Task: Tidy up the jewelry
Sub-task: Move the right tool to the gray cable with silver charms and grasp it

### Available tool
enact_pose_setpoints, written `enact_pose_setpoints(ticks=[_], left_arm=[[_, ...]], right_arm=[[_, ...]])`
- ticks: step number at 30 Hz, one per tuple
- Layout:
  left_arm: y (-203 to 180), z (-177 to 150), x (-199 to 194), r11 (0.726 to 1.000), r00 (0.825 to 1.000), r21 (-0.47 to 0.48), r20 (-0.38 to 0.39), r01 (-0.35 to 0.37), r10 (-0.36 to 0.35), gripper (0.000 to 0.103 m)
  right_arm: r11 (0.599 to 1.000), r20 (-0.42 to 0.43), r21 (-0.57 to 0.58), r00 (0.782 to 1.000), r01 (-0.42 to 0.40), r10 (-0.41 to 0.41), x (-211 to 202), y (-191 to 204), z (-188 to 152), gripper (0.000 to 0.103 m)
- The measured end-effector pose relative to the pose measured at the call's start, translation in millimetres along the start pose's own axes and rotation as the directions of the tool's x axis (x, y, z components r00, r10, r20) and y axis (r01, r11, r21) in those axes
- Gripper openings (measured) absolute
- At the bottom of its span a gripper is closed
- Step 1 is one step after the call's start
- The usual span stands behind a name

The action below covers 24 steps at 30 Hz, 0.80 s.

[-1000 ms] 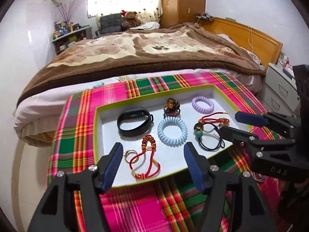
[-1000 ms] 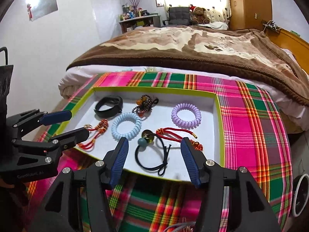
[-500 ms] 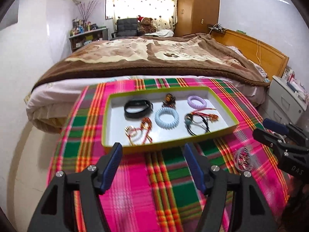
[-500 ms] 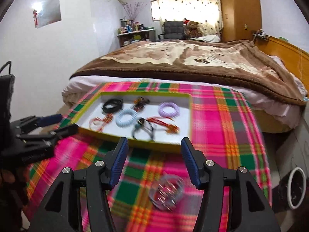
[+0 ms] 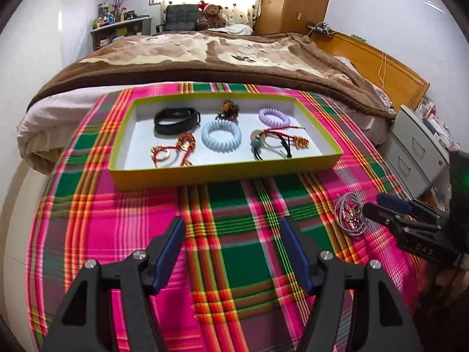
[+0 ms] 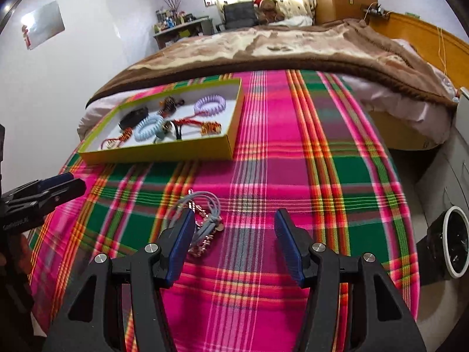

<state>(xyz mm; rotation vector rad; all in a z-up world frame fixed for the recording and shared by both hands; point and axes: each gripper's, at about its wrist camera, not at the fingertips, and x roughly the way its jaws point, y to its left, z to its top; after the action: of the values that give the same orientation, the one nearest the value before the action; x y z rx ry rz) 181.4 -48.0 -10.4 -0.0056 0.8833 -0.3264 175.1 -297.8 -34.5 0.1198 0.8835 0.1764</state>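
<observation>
1. Plaid cloth (image 5: 234,252) lies under your left gripper (image 5: 231,252) and right gripper (image 6: 234,245); both jaws released, grasping nothing.
2. Grey cord bracelet (image 6: 202,220) lies just beside your right jaws (touching? unclear).
3. Tray (image 5: 222,171) of jewelry sits farther off.

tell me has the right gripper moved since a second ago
Yes. The right gripper has pulled back from the tray, toward the grey cord bracelet on the plaid cloth.

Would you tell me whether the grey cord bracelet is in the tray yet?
Out. The grey cord bracelet lies on the plaid cloth, short of the tray.
</observation>
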Motion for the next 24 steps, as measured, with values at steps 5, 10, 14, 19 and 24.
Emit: enact_pose_setpoints(ticks=[5, 10, 14, 19, 24], left_arm=[[-4.6, -3.7, 7.7, 1.0, 1.0, 0.001, -0.031, -0.002, 0.003, 0.069], [-5.8, -4.2, 14.2, 0.999, 0.995, -0.041, -0.087, 0.036, -0.039, 0.069], [-13.1, -7.9, 16.5, 0.998, 0.992, -0.019, -0.111, 0.055, -0.056, 0.069], [-18.0, -7.9, 10.4, 0.994, 0.989, -0.022, -0.099, 0.103, -0.105, 0.069], [-20.3, -6.4, 7.8, 0.995, 0.99, -0.022, -0.098, 0.099, -0.101, 0.069]], right_arm=[[0.999, -0.029, -0.022, 0.999, -0.035, 0.034, 13.5, 3.5, 4.0, 0.057], [0.996, -0.041, -0.067, 0.998, -0.052, 0.049, 18.4, 11.9, 5.2, 0.056], [0.995, -0.043, -0.075, 0.997, -0.069, 0.066, 20.3, 13.3, 6.5, 0.036], [0.993, -0.045, -0.065, 0.994, -0.102, 0.099, 20.1, 11.5, 8.4, 0.024], [0.992, -0.008, -0.069, 0.994, -0.11, 0.11, 11.4, 12.2, 9.7, 0.014]])
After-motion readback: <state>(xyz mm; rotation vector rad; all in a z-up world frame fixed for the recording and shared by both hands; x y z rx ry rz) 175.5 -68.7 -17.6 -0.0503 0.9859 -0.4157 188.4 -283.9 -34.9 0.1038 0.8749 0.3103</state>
